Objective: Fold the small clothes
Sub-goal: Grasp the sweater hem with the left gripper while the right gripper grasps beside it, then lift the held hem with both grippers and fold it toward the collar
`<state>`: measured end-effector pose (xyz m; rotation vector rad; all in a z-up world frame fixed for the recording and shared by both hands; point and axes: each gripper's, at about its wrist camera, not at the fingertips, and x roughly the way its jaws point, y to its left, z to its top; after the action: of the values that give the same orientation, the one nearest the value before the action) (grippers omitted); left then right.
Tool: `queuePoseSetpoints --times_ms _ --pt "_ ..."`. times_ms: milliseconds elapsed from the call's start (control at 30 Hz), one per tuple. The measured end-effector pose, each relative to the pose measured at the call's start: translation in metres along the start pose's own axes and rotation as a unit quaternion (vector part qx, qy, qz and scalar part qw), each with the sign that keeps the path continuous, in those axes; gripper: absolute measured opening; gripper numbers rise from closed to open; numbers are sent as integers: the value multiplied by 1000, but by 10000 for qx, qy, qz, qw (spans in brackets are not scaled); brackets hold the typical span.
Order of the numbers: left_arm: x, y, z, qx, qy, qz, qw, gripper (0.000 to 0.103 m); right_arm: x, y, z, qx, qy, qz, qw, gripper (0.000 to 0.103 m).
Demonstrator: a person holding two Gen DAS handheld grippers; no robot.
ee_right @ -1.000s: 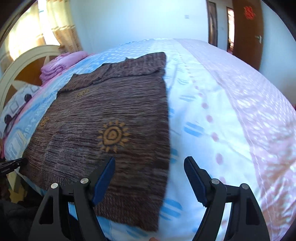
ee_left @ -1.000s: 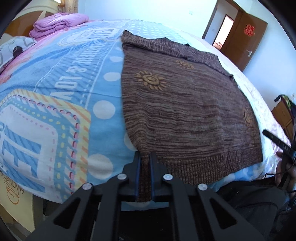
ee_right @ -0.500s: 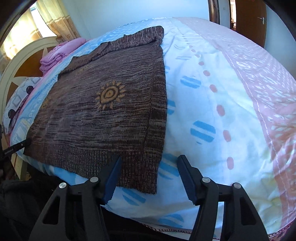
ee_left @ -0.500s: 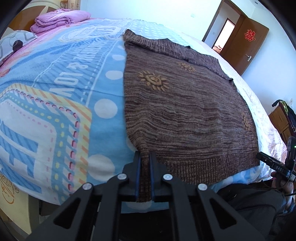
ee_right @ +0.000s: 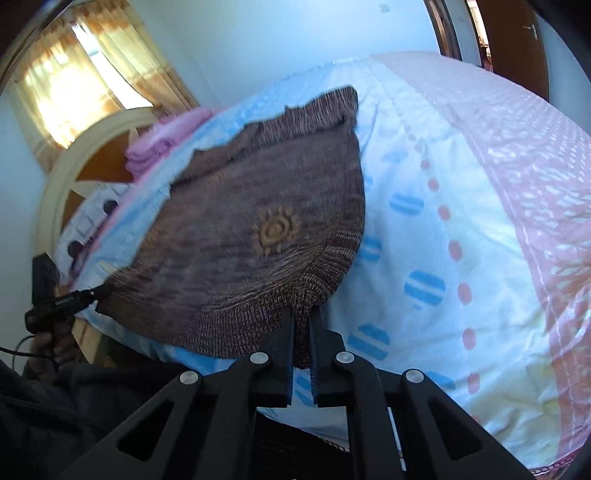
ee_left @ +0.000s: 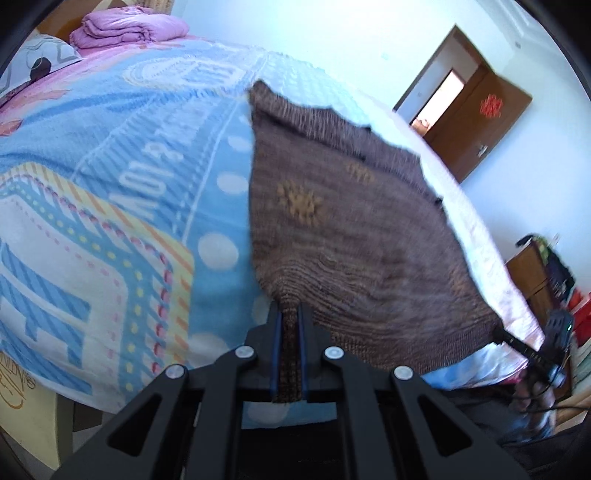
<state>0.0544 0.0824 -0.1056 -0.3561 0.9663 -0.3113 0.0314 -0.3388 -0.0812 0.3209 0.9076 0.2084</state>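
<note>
A brown knitted sweater (ee_left: 351, 229) with orange sun motifs lies spread on the bed, its ribbed hem toward me. My left gripper (ee_left: 289, 314) is shut on the hem's left corner, which runs down between the blue pads. My right gripper (ee_right: 303, 312) is shut on the hem's right corner (ee_right: 301, 295). Both corners are lifted off the quilt and the hem hangs stretched between them. In the left wrist view the right gripper (ee_left: 517, 339) shows at the sweater's far corner; in the right wrist view the left gripper (ee_right: 74, 299) pinches the opposite corner.
The bed carries a blue, pink and white patterned quilt (ee_left: 110, 206). A folded pink blanket (ee_left: 129, 31) and a pillow (ee_left: 44, 62) sit at the headboard (ee_right: 74, 173) end. A brown door (ee_left: 480, 122) stands open on the right. A hand (ee_right: 51, 343) holds the other gripper.
My right gripper went from wide open beside the hem corner to shut on it. Both grippers have risen, lifting the hem off the quilt, and the view has tilted.
</note>
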Motion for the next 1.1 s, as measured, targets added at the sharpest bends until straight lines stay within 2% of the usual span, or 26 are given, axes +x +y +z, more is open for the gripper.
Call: queuePoseSetpoints --times_ms 200,300,633,1100 --pt "-7 -5 12 -21 -127 -196 9997 8 -7 -10 4 375 -185 386 9984 6" --pt "-9 -12 21 72 -246 -252 9994 8 -15 -3 13 355 -404 542 9971 6" --pt "-16 -18 61 42 -638 -463 9969 8 -27 8 45 293 -842 506 9947 6" --pt "-11 -29 134 341 -1111 -240 9929 8 -22 20 134 244 -1504 348 9877 6"
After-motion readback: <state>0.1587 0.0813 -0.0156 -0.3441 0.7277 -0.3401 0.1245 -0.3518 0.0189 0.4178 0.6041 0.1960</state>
